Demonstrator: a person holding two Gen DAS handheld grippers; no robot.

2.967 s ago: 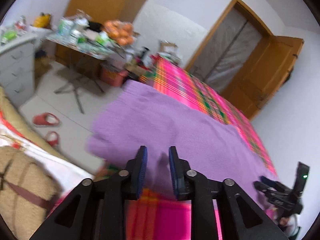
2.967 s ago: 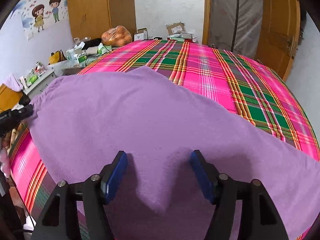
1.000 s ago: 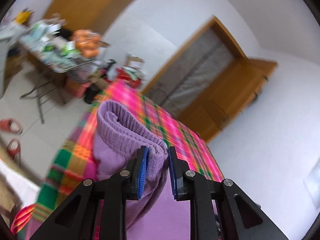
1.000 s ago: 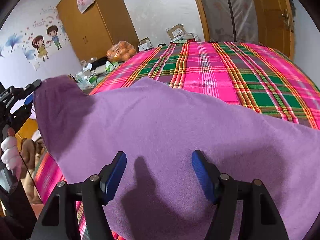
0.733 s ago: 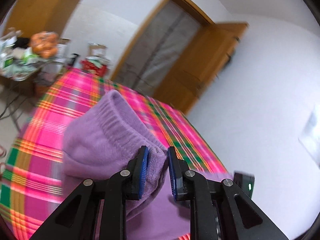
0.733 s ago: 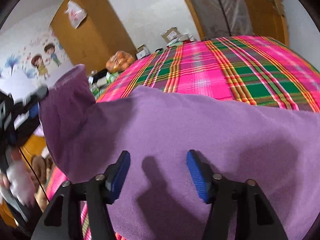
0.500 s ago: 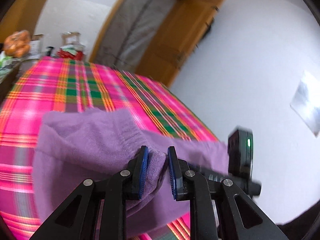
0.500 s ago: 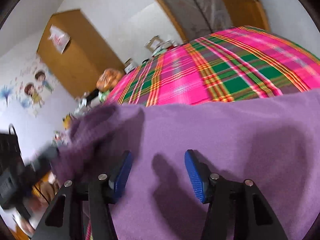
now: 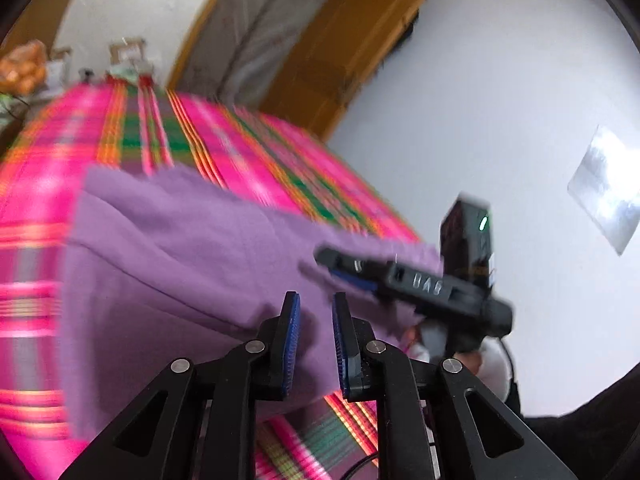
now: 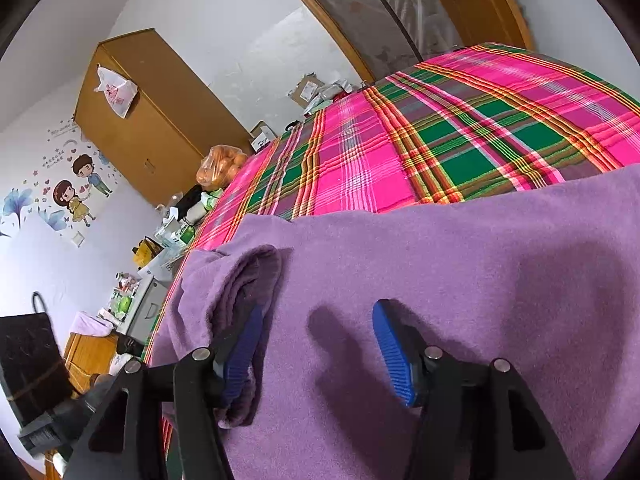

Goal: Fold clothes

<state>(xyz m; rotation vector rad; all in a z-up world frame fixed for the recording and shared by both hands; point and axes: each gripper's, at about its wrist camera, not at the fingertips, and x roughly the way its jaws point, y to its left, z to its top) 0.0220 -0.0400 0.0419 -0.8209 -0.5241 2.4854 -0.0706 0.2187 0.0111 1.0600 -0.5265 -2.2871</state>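
A purple fleece garment (image 10: 440,280) lies spread on the plaid bed cover (image 10: 460,128). One sleeve with a ribbed cuff (image 10: 244,276) is folded over onto its body at the left. In the left wrist view my left gripper (image 9: 315,344) has purple cloth (image 9: 180,248) between its blue pads, and its jaws are closing on that fold. My right gripper (image 10: 316,356) hovers just over the garment's body, its jaws wide and opening, with nothing pinched. Its left pad sits beside the folded sleeve. In the blurred left wrist view the right gripper (image 9: 340,270) points in from the right, over the cloth.
The bed cover (image 9: 224,128) stretches far ahead to a wooden door (image 9: 344,40). Left of the bed stand a wooden wardrobe (image 10: 160,128), a bag of oranges (image 10: 220,164), a cluttered table (image 10: 176,228) and a white drawer unit (image 10: 148,308). A white wall lies to the right.
My left gripper carried the raised sleeve cuff across and down onto the garment's body, ending close to the right gripper. The right gripper rolled a little and stayed over the cloth.
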